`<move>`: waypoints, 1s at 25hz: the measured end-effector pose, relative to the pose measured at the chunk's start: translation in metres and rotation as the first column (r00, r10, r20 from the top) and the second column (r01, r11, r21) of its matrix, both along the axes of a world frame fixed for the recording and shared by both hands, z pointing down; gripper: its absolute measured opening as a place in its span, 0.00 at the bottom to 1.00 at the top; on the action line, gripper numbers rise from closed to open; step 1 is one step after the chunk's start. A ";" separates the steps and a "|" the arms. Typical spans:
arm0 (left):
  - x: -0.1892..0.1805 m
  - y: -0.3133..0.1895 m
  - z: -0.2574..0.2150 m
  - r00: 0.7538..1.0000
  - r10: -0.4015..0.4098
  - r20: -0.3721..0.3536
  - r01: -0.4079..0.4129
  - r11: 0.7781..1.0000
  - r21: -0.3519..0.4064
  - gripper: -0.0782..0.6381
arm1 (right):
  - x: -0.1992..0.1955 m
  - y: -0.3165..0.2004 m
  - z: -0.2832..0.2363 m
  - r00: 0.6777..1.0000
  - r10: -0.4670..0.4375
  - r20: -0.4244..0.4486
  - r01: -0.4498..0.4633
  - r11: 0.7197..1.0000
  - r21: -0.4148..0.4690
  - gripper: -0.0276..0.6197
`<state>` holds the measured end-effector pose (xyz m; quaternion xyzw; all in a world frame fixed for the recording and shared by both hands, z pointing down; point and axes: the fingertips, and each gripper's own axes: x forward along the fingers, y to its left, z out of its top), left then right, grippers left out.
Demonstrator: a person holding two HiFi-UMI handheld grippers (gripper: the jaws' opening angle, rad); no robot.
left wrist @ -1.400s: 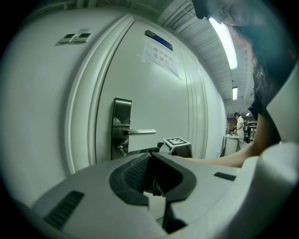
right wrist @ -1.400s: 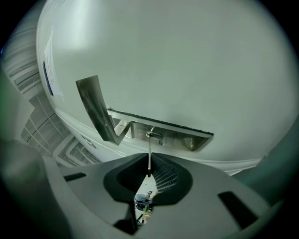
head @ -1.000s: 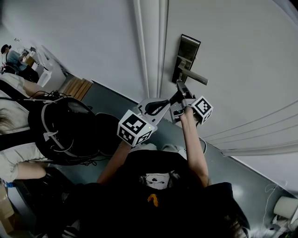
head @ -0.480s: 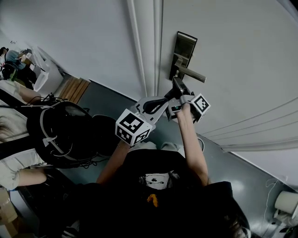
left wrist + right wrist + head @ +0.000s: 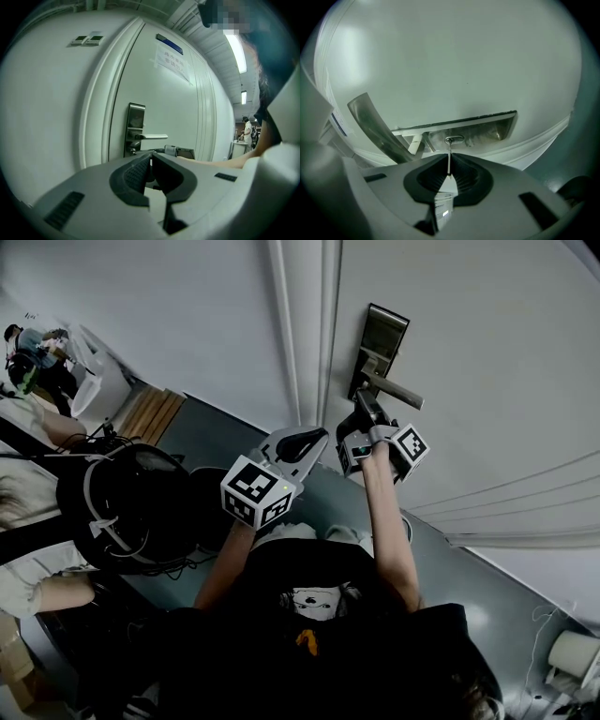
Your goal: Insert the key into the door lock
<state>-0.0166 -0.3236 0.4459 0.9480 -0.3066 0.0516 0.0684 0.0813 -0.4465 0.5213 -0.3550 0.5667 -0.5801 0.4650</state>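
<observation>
In the head view a metal lock plate (image 5: pixel 382 343) with a lever handle (image 5: pixel 398 390) sits on the white door. My right gripper (image 5: pixel 364 413) points up just under the handle. It is shut on a thin silver key (image 5: pixel 449 157), whose tip reaches the keyhole (image 5: pixel 453 139) in the lock plate (image 5: pixel 487 129) beside the handle (image 5: pixel 375 126). My left gripper (image 5: pixel 305 440) hangs lower left of the right one, apart from it, jaws together and empty. The left gripper view shows its jaws (image 5: pixel 151 161) meeting, with the lock plate (image 5: pixel 136 123) and handle (image 5: pixel 152 137) beyond.
The door frame (image 5: pixel 305 324) and a white wall (image 5: pixel 169 306) lie left of the lock. A person with a black bag (image 5: pixel 131 512) crouches at the left. A paper notice (image 5: pixel 172 60) is stuck on the door. A white roll (image 5: pixel 572 657) stands at the bottom right.
My right gripper has risen with the key to the lock under the handle. My left gripper has drawn back down and left, away from the right one.
</observation>
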 end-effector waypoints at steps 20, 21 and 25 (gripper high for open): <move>0.019 -0.024 0.020 0.999 0.036 0.018 -0.035 0.997 -0.064 0.13 | 0.022 -0.018 0.026 0.984 -0.034 -0.173 0.030 0.999 -0.025 0.08; 0.021 -0.026 0.021 0.999 0.042 0.019 -0.041 0.997 -0.070 0.13 | 0.023 -0.015 0.030 0.982 -0.039 -0.184 0.033 0.999 -0.037 0.08; 0.024 -0.019 0.017 0.998 0.057 0.015 -0.055 0.995 -0.085 0.13 | 0.017 0.010 0.033 0.954 -0.085 -0.288 0.069 0.996 -0.065 0.08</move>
